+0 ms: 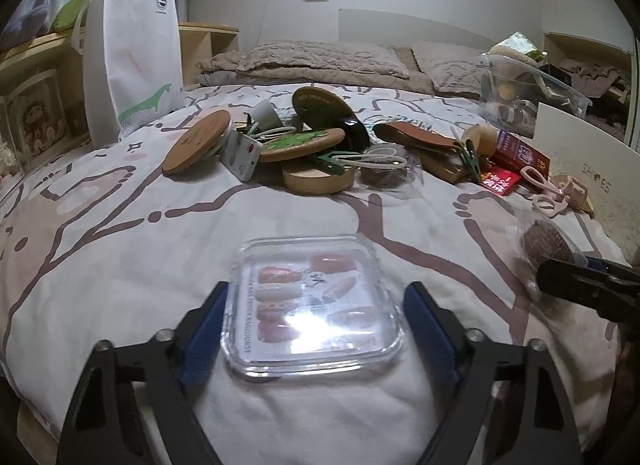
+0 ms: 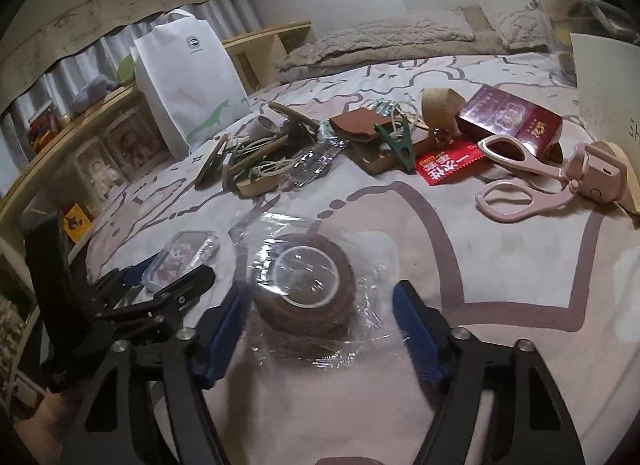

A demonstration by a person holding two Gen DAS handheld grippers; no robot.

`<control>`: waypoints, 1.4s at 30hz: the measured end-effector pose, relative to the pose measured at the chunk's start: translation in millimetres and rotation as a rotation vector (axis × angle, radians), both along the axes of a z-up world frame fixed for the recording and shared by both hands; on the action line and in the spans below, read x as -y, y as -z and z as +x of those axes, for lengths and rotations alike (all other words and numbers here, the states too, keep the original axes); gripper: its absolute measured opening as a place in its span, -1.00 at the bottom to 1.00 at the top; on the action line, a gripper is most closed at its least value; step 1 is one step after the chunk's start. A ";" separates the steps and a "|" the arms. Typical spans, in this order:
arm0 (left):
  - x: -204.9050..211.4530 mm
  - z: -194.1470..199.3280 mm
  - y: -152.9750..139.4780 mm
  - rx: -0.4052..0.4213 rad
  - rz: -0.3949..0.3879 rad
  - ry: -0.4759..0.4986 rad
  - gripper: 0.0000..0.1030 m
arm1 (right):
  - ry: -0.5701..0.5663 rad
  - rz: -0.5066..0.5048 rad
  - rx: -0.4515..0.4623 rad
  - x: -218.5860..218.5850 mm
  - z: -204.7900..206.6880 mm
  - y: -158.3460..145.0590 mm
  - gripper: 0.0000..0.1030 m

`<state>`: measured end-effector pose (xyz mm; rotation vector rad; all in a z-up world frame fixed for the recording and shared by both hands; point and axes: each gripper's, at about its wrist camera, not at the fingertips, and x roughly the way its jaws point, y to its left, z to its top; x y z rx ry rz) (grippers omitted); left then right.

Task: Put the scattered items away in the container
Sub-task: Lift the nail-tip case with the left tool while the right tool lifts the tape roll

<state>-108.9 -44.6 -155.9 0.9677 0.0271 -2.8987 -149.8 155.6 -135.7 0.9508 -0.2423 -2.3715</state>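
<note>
My left gripper (image 1: 316, 305) is open, its blue-padded fingers on either side of a clear square box of press-on nails (image 1: 314, 307) lying on the bed. My right gripper (image 2: 320, 297) is open around a brown tape roll in clear wrap (image 2: 306, 285). The roll (image 1: 550, 243) and right gripper (image 1: 580, 285) show at right in the left wrist view; the nail box (image 2: 184, 259) and left gripper (image 2: 168, 289) show at left in the right wrist view. A clear storage bin (image 1: 532, 85) stands at the far right.
A pile of scattered items lies mid-bed: wooden lids (image 1: 198, 141), green clips (image 1: 470, 159), brown leather case (image 1: 416, 139), red box (image 2: 510, 119), pink scissors (image 2: 516, 181). A white tote bag (image 1: 132, 49) stands at left, pillows (image 1: 320, 61) behind, a white shoe box (image 1: 588, 163) at right.
</note>
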 end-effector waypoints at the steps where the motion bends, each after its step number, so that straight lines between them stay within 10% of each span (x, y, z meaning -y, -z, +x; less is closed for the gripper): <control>1: -0.9 -0.1 -0.1 0.000 -0.003 0.003 0.53 | -0.004 -0.002 -0.003 0.8 0.6 -0.4 0.22; 42: -38.2 29.8 -62.3 -0.130 0.044 0.122 0.52 | 0.076 0.046 -0.107 -21.1 29.1 -52.3 0.14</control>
